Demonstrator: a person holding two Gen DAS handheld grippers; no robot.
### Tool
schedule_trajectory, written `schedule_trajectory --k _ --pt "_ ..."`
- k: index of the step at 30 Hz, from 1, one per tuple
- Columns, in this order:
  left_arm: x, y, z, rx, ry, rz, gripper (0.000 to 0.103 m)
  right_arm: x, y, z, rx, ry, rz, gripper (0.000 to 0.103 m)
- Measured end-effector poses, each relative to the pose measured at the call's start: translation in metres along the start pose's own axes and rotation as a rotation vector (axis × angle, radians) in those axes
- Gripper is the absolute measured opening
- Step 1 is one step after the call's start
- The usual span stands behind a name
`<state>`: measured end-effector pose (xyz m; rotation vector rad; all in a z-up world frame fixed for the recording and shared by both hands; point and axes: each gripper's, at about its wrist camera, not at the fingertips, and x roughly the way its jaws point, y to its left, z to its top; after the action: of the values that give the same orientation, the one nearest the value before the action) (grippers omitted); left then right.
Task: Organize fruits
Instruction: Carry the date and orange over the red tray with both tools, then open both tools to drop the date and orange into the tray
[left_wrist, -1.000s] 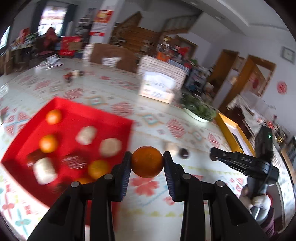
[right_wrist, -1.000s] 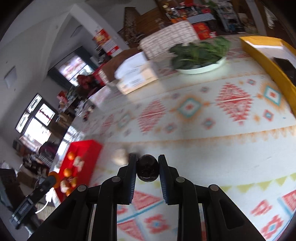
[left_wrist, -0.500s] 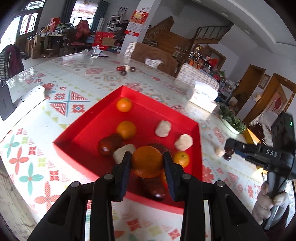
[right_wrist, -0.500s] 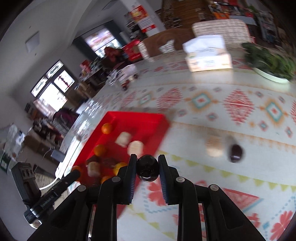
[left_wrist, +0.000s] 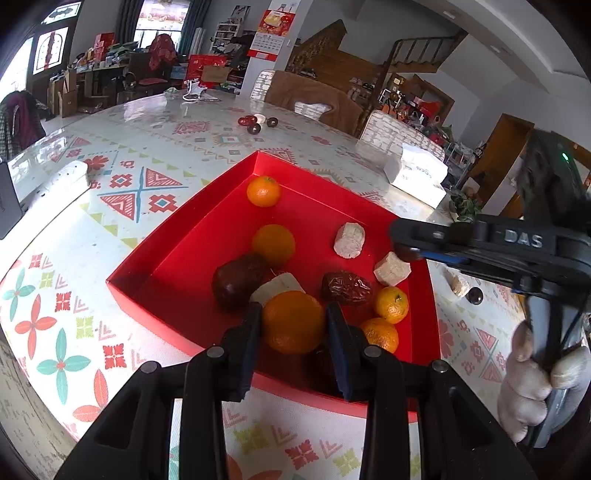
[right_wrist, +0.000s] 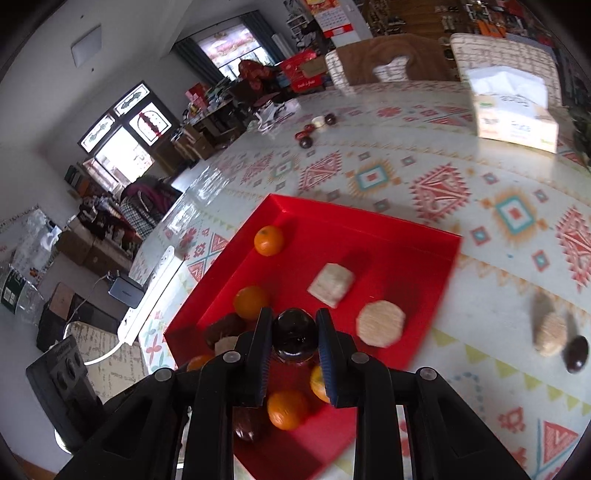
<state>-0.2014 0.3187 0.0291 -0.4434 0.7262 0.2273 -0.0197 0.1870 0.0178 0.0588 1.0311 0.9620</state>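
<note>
On my left I have the left tool (left_wrist: 293, 325) clamped on an orange (left_wrist: 293, 321), which hangs over the near edge of the red tray (left_wrist: 173, 254). My own fingers (left_wrist: 245, 350) cut off what lies below the fruit, and a dark shape under the right finger is too shadowed for me to name. In the tray I see three more oranges, a small one at the far corner (left_wrist: 263, 191), two dark red dates (left_wrist: 236, 280), and pale cut chunks (left_wrist: 349, 240). One white piece (left_wrist: 277, 286) is half hidden behind the held orange.

Further right, my right tool (right_wrist: 294, 341) is closed tight on a dark round fruit (right_wrist: 294, 334) above the tray. In the left wrist view that fruit shows only as a dark sliver at the fingertips. My gloved right hand (left_wrist: 532, 373) on the handle is cut off at the frame edge.

Out on the counter (right_wrist: 498, 295), right of the tray, a pale chunk (right_wrist: 550, 330) touches a dark fruit (right_wrist: 577, 353); both are blurred. A tissue box (right_wrist: 513, 122) stands far back.
</note>
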Motion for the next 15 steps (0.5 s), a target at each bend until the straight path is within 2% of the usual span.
schedule_trajectory --k 12,15 --pt "0.007 -0.007 0.000 0.054 -0.007 0.055 0.034 0.042 0.009 0.007 -0.031 0.056 -0.039 0.026" --pt "0.008 -0.006 0.001 0.043 -0.006 0.068 0.043 0.049 0.009 0.007 -0.037 0.066 -0.045 0.026"
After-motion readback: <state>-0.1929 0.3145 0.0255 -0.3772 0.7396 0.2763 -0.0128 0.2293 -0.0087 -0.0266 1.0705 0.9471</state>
